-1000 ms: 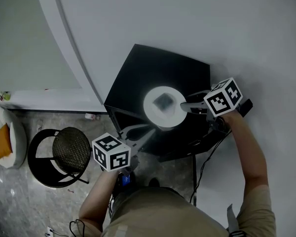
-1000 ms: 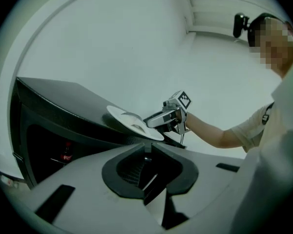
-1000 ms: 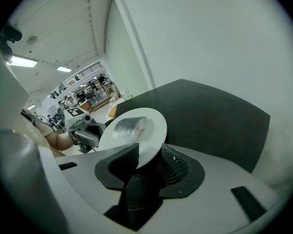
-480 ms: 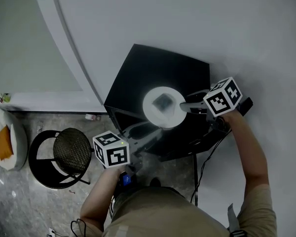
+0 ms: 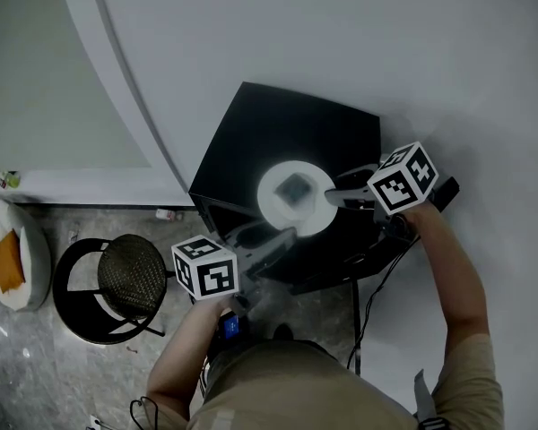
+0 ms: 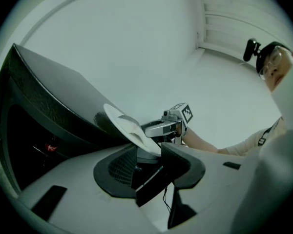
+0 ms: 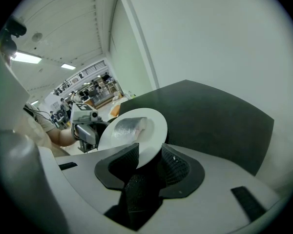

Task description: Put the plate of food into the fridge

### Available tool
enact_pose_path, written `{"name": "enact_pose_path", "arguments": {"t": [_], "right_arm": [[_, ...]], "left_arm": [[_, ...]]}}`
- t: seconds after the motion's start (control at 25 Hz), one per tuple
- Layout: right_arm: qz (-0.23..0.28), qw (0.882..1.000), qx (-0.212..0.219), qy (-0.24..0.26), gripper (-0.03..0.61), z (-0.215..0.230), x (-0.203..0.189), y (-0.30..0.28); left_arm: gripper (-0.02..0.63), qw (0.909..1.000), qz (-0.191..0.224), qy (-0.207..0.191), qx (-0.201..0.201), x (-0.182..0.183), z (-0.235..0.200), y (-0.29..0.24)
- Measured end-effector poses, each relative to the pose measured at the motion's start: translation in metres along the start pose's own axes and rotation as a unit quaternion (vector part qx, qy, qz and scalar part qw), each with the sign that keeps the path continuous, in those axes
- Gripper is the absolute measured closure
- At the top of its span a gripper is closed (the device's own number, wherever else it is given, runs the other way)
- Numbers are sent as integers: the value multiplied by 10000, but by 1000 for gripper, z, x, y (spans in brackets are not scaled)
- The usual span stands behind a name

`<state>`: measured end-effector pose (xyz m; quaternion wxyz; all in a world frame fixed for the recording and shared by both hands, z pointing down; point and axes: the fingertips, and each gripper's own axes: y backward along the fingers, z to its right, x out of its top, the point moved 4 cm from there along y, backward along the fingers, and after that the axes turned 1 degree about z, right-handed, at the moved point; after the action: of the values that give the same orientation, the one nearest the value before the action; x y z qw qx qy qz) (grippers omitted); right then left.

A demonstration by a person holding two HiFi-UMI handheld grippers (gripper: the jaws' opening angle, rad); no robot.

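Observation:
A white plate (image 5: 291,200) with a grey piece of food (image 5: 296,186) is over the top of the black fridge (image 5: 251,133). My right gripper (image 5: 332,195) is shut on the plate's right rim; in the right gripper view the plate (image 7: 151,130) runs between the pads. My left gripper (image 5: 273,240) is at the fridge's front corner, with its tips close to the plate's near rim (image 6: 136,135). Its jaws have just been opening and stand open, and no pad presses on anything. I cannot tell if the plate rests on the fridge.
A round black stool (image 5: 117,285) stands on the floor left of the fridge, and a white cushion (image 5: 13,258) lies further left. A cable (image 5: 377,294) hangs by the fridge's right side. A red label (image 6: 51,147) shows in the fridge's dark front. Pale wall lies behind.
The left gripper's jaws have gone from shut to open, and it has rolled slightly. The right gripper and the plate have stayed where they were.

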<state>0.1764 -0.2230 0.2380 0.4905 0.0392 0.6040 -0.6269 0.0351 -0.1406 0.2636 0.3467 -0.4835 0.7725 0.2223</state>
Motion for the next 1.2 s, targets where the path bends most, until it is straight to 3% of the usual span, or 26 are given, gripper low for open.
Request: {"name": "enact_pose_path", "arguments": {"t": [0.52, 0.8, 1.0, 1.2], "right_arm": [[-49, 10000, 7, 25, 425, -1, 1, 0], [-113, 9997, -153, 151, 425, -3, 2, 1], [-168, 9994, -141, 262, 425, -4, 3, 1], [-286, 9990, -170, 310, 425, -4, 6, 0]], "left_arm": [[465, 9982, 278, 496, -171, 3, -6, -1], [465, 9978, 313, 567, -116, 4, -4, -2], [463, 9890, 538, 1335, -339, 5, -8, -1], [465, 9869, 527, 1509, -224, 4, -13, -2]]}}
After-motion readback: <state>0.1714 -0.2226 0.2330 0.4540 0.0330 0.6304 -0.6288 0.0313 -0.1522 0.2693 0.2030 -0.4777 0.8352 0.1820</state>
